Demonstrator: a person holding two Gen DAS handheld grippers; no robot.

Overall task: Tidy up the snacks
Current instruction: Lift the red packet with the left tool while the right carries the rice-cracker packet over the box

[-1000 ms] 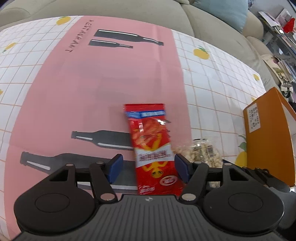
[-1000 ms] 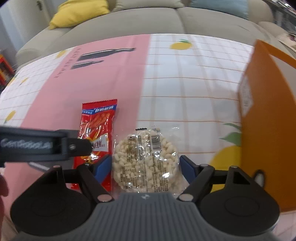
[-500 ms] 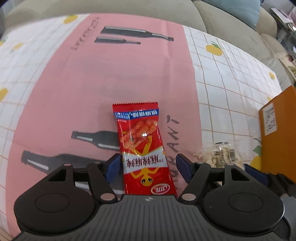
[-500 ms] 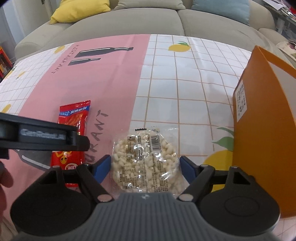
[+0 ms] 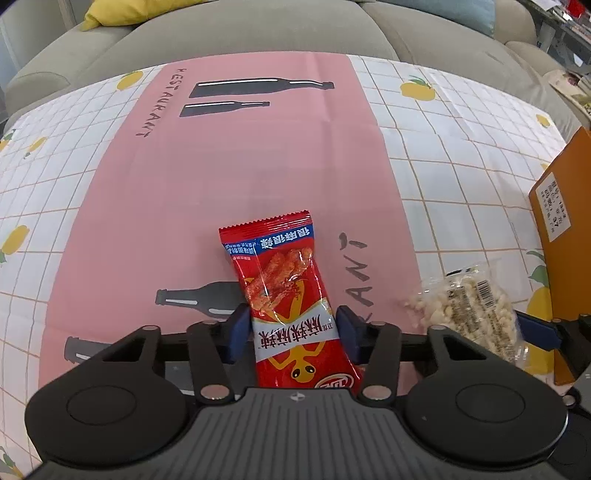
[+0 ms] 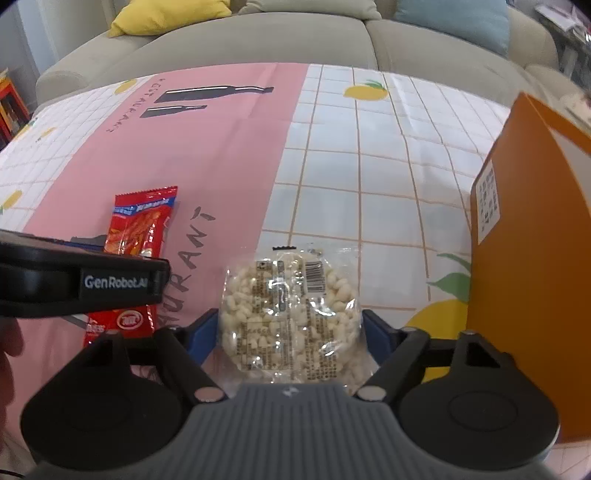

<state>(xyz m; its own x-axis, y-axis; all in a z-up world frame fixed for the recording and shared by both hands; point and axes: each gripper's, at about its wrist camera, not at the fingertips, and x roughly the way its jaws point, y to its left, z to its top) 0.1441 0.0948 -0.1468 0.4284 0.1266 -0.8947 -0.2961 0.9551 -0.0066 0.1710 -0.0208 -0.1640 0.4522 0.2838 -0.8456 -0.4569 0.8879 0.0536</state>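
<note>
The left gripper (image 5: pixel 291 328) fingers pinch the red snack packet (image 5: pixel 286 295). The right gripper (image 6: pixel 290 330) fingers bracket the puffed rice bag (image 6: pixel 290 314) left of the orange box (image 6: pixel 532 240), seemingly touching it.

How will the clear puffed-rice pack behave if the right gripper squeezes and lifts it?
The puffed-rice pack is probably light for its size: airy white puffs under thin clear film. The glossy, wrinkled wrapper may slip against the blue pads. The round cake likely stays fairly stiff but could crumble under a hard squeeze by the right gripper.

A home living room. Beyond the grippers, a grey sofa (image 6: pixel 295 40) with cushions (image 6: pixel 166 14) faces a table with a printed tablecloth (image 5: pixel 240 166).
</note>
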